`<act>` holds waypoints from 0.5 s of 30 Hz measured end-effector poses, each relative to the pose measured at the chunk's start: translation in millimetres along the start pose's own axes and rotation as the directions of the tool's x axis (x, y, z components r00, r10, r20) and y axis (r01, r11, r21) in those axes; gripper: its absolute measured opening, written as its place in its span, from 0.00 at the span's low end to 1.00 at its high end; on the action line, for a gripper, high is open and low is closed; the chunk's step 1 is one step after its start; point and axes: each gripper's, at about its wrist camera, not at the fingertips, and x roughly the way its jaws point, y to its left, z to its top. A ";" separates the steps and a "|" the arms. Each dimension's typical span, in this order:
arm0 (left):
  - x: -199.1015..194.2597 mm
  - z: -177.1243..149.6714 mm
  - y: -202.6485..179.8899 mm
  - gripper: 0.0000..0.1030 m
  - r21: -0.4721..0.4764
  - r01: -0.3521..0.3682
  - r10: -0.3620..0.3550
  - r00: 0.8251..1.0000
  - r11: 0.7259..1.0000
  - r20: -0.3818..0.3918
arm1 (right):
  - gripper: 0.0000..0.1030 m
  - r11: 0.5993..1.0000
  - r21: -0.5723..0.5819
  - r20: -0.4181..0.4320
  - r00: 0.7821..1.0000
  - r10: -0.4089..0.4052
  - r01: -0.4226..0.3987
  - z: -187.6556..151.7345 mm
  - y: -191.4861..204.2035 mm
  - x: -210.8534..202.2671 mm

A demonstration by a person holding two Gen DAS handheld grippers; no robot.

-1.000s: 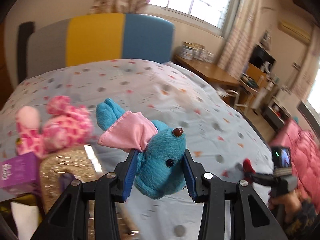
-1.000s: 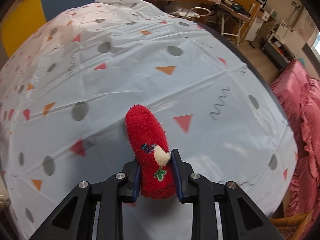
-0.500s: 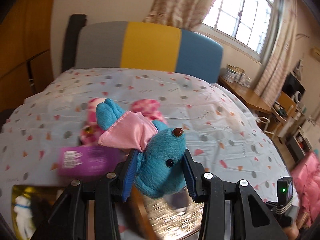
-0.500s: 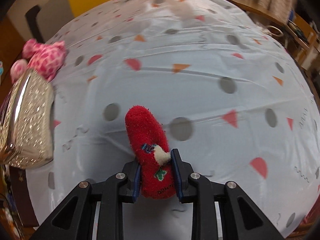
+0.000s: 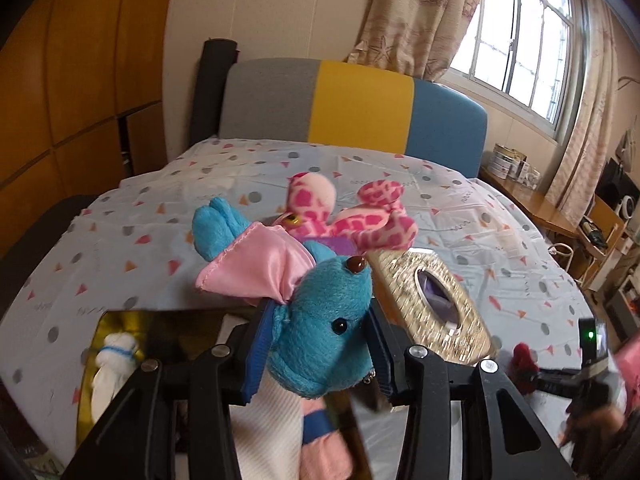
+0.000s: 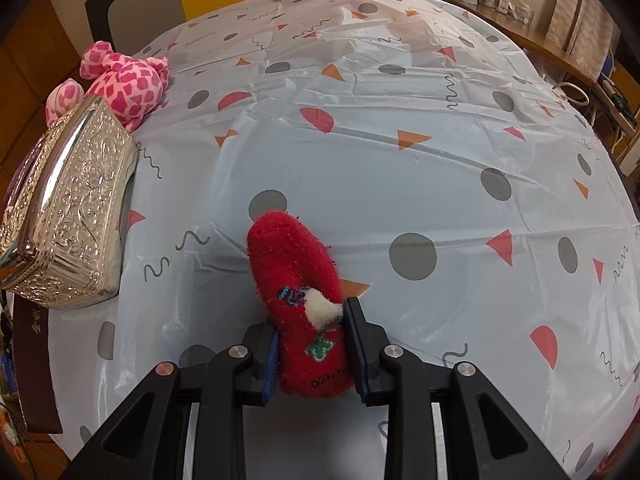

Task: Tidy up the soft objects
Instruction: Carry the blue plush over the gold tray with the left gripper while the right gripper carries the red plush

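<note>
My left gripper (image 5: 318, 354) is shut on a blue plush toy (image 5: 320, 328) with a pink satin ear, held above a box (image 5: 132, 340) that holds a white plush (image 5: 114, 364) and pink and white fabric (image 5: 280, 436). My right gripper (image 6: 314, 350) is shut on a red fuzzy sock (image 6: 298, 280), held just above the patterned tablecloth (image 6: 400, 140). The right gripper and red sock also show in the left wrist view (image 5: 524, 364) at the right edge. A pink spotted plush (image 5: 352, 216) lies behind a silver tissue box (image 5: 436, 300); both show in the right wrist view, plush (image 6: 124, 84), box (image 6: 68, 208).
A chair back in grey, yellow and blue (image 5: 352, 108) stands behind the table. A wooden desk (image 5: 548, 208) with clutter is at the right. A dark brown box edge (image 6: 34, 364) lies below the silver box at the table's left edge.
My left gripper has swung left with the blue toy, so the box with the white plush now lies below it. My right gripper has moved left toward the silver box, still holding the sock.
</note>
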 end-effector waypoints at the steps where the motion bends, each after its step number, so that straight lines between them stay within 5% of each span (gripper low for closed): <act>1: -4.5 -5.4 3.2 0.44 -0.003 -0.005 0.005 1.000 1.000 0.003 | 0.28 1.000 -0.005 0.001 1.000 -0.004 0.004 0.4 0.6 0.5; 15: -42.9 -64.6 25.6 0.45 -0.041 -0.037 0.036 0.999 0.998 -0.018 | 0.29 0.994 -0.083 0.023 0.998 -0.065 0.066 0.5 8.4 -0.5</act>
